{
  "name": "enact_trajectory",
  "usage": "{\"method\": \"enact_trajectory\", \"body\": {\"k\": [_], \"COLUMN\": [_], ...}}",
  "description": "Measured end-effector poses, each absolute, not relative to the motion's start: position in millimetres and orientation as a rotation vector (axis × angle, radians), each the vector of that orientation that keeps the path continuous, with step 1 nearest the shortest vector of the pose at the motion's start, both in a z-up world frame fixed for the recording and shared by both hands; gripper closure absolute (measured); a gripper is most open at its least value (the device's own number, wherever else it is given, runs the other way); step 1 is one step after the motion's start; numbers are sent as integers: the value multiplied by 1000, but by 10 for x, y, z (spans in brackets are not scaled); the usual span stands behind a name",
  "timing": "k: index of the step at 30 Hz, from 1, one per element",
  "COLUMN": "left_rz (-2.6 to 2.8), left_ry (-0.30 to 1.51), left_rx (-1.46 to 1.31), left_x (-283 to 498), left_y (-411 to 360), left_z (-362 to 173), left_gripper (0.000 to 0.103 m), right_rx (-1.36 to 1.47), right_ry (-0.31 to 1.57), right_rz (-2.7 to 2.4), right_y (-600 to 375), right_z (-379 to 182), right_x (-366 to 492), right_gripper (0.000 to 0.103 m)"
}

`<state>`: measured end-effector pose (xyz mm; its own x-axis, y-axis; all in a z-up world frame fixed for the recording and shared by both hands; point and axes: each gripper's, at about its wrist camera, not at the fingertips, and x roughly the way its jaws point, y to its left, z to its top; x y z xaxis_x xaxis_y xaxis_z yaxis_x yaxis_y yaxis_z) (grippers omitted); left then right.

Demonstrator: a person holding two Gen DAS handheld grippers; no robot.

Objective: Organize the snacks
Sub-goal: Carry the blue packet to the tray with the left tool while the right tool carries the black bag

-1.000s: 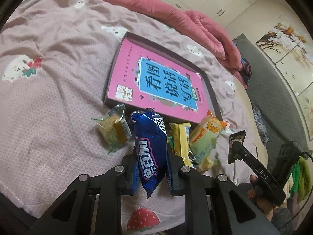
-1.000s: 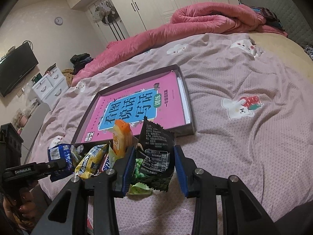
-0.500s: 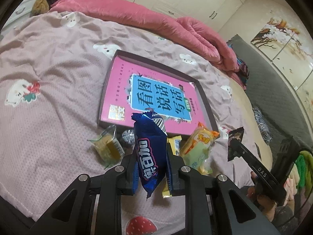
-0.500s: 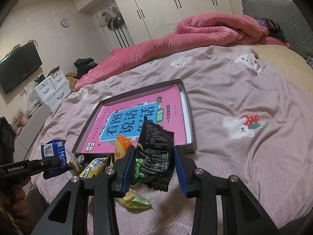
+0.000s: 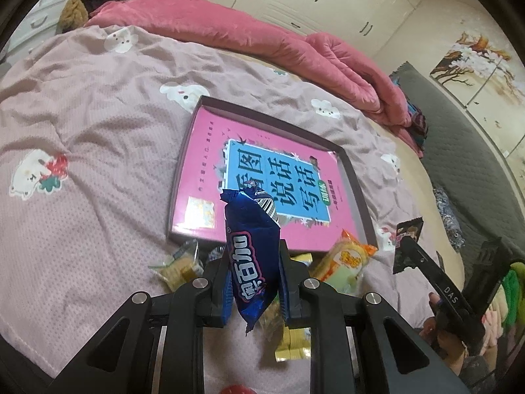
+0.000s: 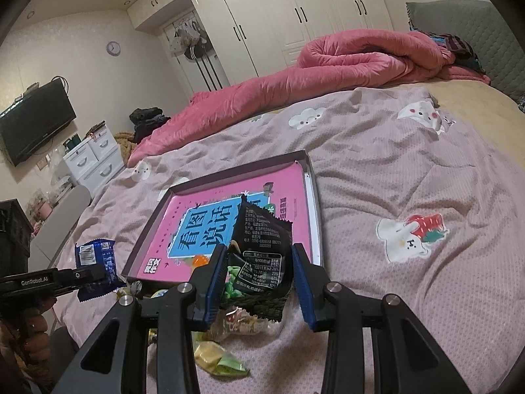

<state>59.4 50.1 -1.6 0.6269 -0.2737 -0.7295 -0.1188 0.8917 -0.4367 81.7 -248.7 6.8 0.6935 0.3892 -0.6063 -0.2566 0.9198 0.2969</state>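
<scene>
The left tongs [image 5: 254,282] are closed on a blue snack packet [image 5: 252,256], which stands upright between the two blue-padded fingers [image 5: 224,292] and is lifted clear of the bed [image 5: 82,164]. Behind the packet lies a shallow dark-rimmed tray [image 5: 356,193] holding a pink book [image 5: 210,151] with a blue title panel; the packet's top overlaps the near edge of the book in this view. On the bedsheet just in front of the tray rest loose snacks: a clear-wrapped biscuit pack [image 5: 178,264] to the left, an orange and green packet [image 5: 347,261] to the right, and a yellow packet [image 5: 292,341] under the fingers. The right tongs [image 6: 259,282] grip a black snack packet [image 6: 262,256], its crumpled body pinched between the pads and its printed back facing the camera, held above the near edge of the same tray [image 6: 313,203]. Below it, on the sheet, lie a pale yellow-green wrapper [image 6: 220,359] and other small sweets too jumbled to tell apart. From the right wrist view the left tongs show at the far left with the blue packet in their tips, well apart from the black one. A rolled pink quilt [image 6: 328,65] lies along the far side of the bed.
</scene>
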Motion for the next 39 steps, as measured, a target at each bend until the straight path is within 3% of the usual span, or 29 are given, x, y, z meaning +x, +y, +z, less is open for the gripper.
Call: {"method": "enact_trajectory", "body": {"k": [39], "left_rz": [-46], "left_ry": [967], "left_rx": [-432], "left_x": [1252], "left_y": [347], "left_z": [-182], "left_gripper": [81], "right_rx": [213], "right_ry": [749], "right_rz": [412], "right_y": [-2521], "right_z": [-83], "right_x": [1395], "right_gripper": [64]}}
